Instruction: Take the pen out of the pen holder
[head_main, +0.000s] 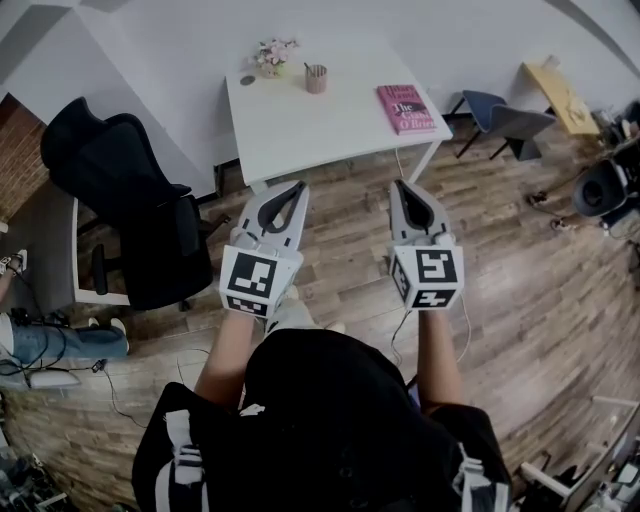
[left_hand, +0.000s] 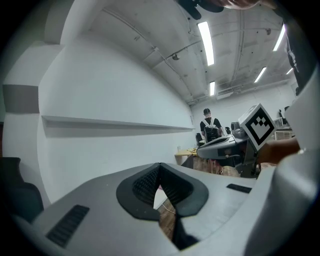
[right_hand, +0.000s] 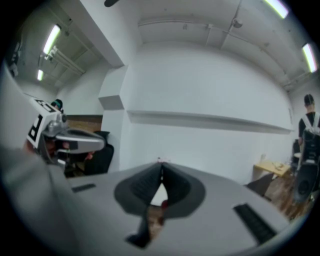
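Observation:
A brown pen holder (head_main: 316, 78) with a pen standing in it sits near the far edge of a white table (head_main: 300, 125). Both grippers hover over the wooden floor, well short of the table. My left gripper (head_main: 299, 187) is shut and holds nothing. My right gripper (head_main: 399, 185) is shut too, nothing between its tips. In the left gripper view the left gripper (left_hand: 159, 165) has its jaw tips touching. The right gripper (right_hand: 161, 165) in its own view also has its tips closed together.
A pink book (head_main: 406, 108) lies at the table's right end, and a small flower pot (head_main: 271, 57) stands at the far left by a round dark object (head_main: 247, 80). A black office chair (head_main: 130, 205) stands left of the table; blue chairs (head_main: 510, 122) are at the right.

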